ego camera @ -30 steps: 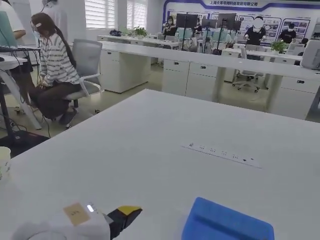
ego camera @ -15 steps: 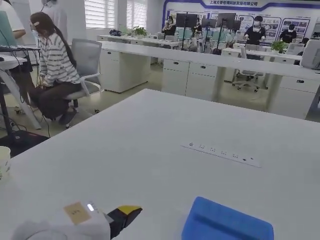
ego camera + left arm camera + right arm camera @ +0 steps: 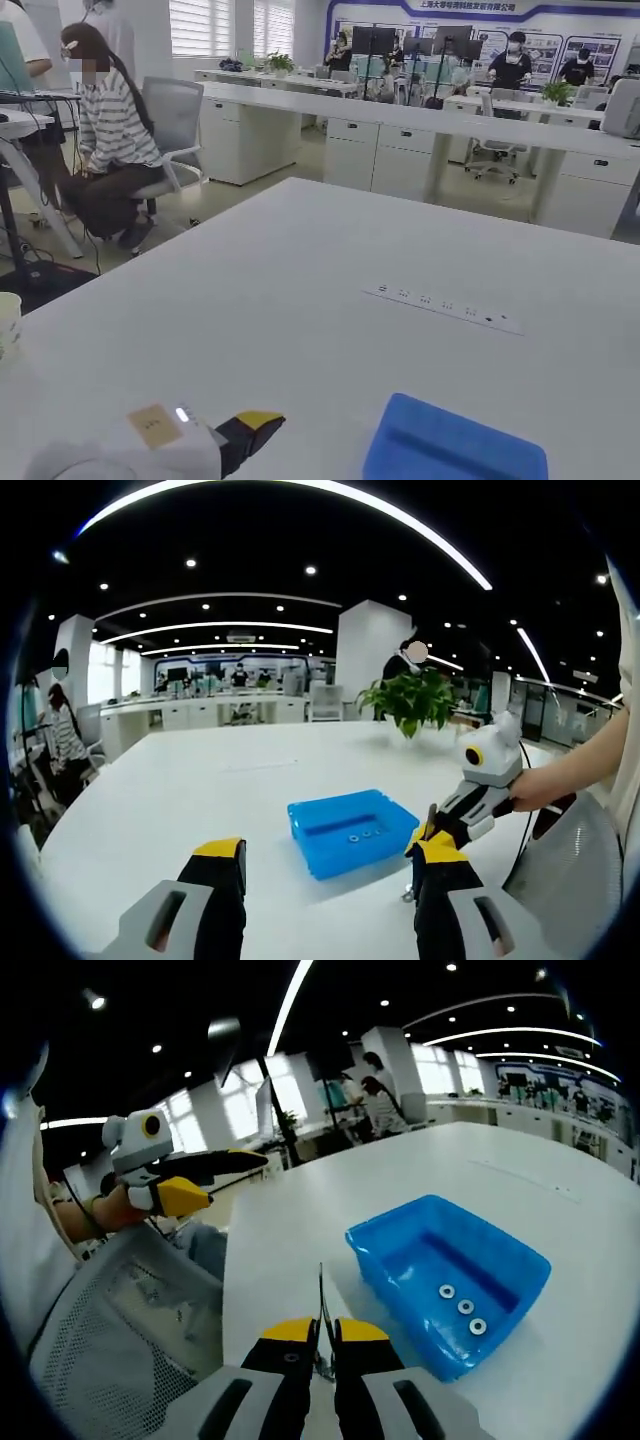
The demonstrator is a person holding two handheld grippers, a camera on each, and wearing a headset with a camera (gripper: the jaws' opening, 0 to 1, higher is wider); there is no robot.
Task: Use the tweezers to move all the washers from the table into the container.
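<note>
Squeezing evenly is advised: the tweezers are clamped in the right gripper at lower centre, beside the container; the left gripper is spread apart.

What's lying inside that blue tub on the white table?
Three small metal washers lie in a row on the floor of the blue tub. The strip of floor just behind its near wall is hidden, so anything lying there can't be seen.
</note>
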